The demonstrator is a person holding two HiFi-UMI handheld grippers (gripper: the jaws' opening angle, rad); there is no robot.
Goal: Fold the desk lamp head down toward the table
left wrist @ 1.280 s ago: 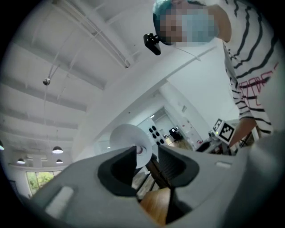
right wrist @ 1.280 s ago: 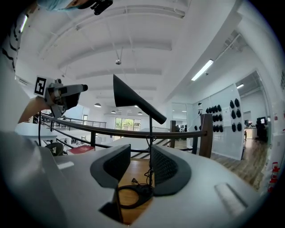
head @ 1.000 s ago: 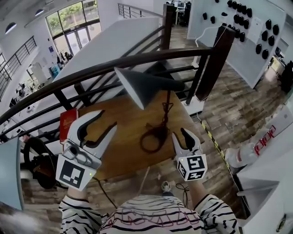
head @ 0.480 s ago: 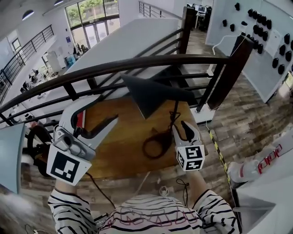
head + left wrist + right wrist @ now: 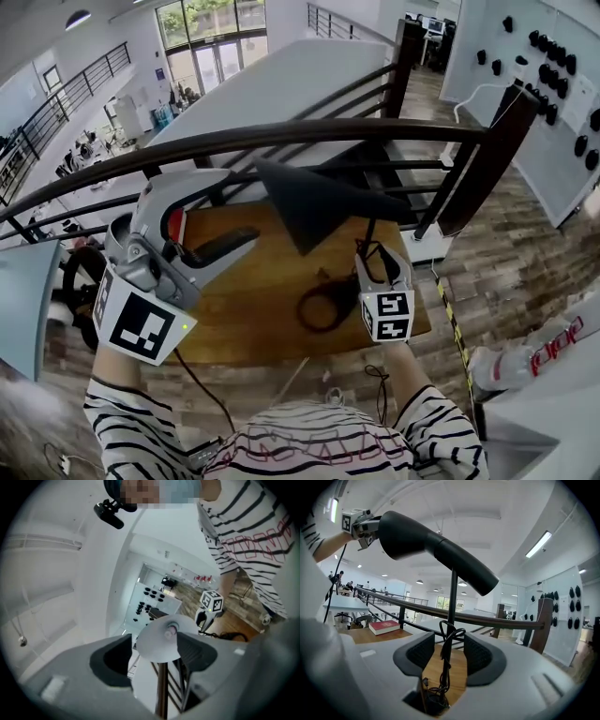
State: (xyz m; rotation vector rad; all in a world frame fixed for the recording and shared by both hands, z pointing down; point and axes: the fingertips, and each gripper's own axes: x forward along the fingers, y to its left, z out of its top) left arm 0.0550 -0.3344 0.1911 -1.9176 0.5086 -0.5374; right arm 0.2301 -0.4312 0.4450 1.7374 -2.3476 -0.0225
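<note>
The black desk lamp stands on the wooden table (image 5: pixel 246 302), its cone head (image 5: pixel 317 202) held high and roughly level on a thin pole (image 5: pixel 369 234). A coiled cable (image 5: pixel 323 305) rings its base. My left gripper (image 5: pixel 246 208) hovers at the head's wide rim with its jaws opening; in the left gripper view the shade's white inside (image 5: pixel 161 637) faces me past the left gripper (image 5: pixel 159 657), unpressed. My right gripper (image 5: pixel 376 253) stands low at the pole, jaws opening. In the right gripper view the pole (image 5: pixel 451 597) and cable run between the pads of the right gripper (image 5: pixel 449 656), untouched.
A dark handrail (image 5: pixel 281 136) with slanted bars curves right behind the table, and a thick post (image 5: pixel 478 159) stands at the right. A red book (image 5: pixel 175 225) lies at the table's left end. Beyond the rail the floor drops away to a lower level.
My left gripper has risen, rolled and spread its jaws by the lamp head's rim. My right gripper has moved in toward the pole and opened wider. The lamp head has kept its pose.
</note>
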